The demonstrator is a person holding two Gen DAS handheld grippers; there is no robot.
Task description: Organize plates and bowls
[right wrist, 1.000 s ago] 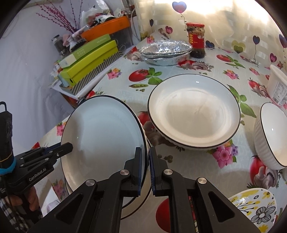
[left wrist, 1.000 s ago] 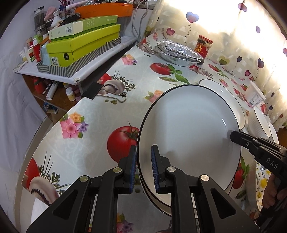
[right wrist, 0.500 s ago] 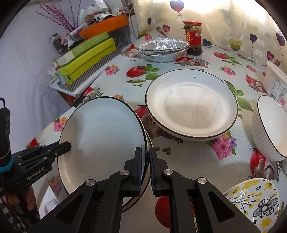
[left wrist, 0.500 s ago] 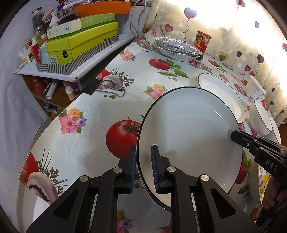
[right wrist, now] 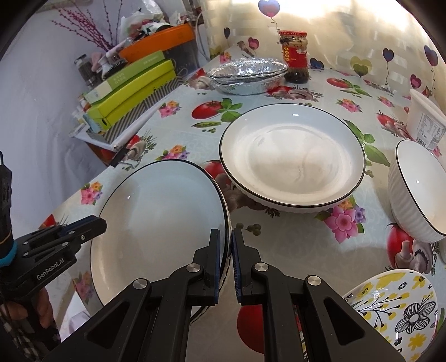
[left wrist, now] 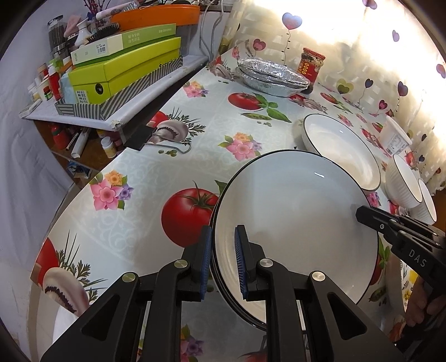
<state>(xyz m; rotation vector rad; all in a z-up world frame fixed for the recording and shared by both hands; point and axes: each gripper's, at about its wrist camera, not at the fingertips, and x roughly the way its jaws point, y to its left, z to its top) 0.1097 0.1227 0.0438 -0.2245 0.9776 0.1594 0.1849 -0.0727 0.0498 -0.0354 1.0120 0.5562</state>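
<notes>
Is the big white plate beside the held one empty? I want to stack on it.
Empty. The big white plate shows a bare, glossy inside in both views, with nothing lying in it; it rests flat on the tablecloth.

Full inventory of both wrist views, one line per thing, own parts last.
held plate: 1, white with black rim, near table edge, clamped at opposite rims by both tongs
second plate: 1, white, black rim, on the tablecloth beyond the held one
ribbed bowls: 2, white, black rims, far right
flower dish: 1, yellow and black floral, lower right
foil trays: stack, silver, back of table
sauce jar: 1, red label, behind trays
plastic tub: 1, white, right edge
green boxes: stack, on side shelf
orange tray: 1, atop shelf clutter
left tongs: black, blue pads
right tongs: black, blue pads
</notes>
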